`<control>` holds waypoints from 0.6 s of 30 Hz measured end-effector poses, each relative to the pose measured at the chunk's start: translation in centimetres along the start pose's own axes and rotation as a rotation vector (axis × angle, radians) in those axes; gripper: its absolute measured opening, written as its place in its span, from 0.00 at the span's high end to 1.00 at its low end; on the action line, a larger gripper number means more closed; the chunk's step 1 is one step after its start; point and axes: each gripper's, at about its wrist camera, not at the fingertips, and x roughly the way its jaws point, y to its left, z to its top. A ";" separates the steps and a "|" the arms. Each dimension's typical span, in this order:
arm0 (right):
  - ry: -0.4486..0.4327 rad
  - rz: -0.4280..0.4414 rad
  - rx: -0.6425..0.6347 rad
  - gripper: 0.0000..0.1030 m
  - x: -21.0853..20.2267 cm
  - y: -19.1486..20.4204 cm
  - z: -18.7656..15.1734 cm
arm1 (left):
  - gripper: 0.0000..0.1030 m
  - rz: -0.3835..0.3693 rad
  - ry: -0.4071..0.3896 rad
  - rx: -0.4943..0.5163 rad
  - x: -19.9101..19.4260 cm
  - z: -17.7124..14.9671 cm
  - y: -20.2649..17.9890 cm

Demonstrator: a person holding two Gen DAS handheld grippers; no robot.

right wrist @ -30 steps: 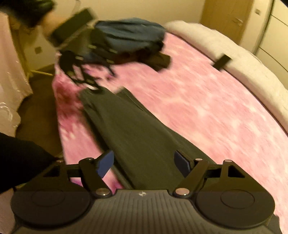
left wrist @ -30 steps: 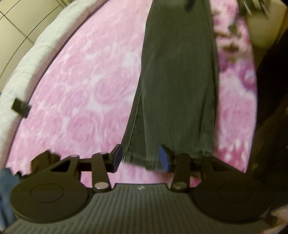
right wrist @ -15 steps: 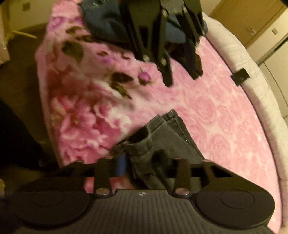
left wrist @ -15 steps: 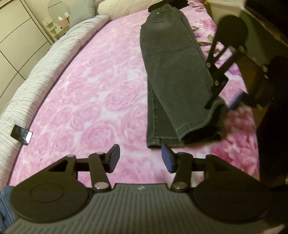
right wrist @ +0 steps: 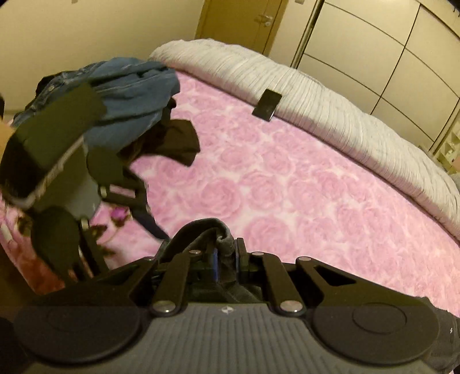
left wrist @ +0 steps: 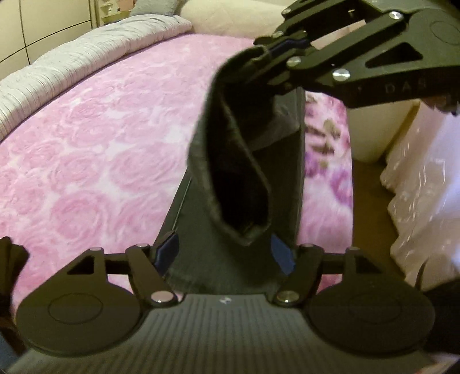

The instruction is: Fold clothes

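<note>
Since the earlier frame, the right gripper point(left wrist: 276, 47) has lifted one trouser-leg hem off the bed, and the left gripper point(left wrist: 224, 253) has moved in over the other hem.

Right gripper: fingers clenched on the hem of the dark grey jeans point(left wrist: 230, 172); in the right wrist view the denim sits pinched between the blue pads point(right wrist: 214, 263). The raised leg hangs with its cuff opening toward the left wrist camera. Left gripper: fingers spread, one on each side of the lower leg hem, which lies flat on the pink rose-patterned blanket point(left wrist: 95, 161); no grip on the cloth. The rest of the jeans extends along the blanket toward the pillow point(left wrist: 224, 14). A pile of blue and black clothes point(right wrist: 132, 95) lies at the blanket's far end. A phone point(right wrist: 266, 106) rests against the rolled grey quilt point(right wrist: 345, 115).
</note>
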 end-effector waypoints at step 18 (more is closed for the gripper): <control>0.075 0.086 -0.166 0.92 2.1 6.4 -4.5 | 0.90 0.208 0.078 0.919 2.0 -1.0 0.1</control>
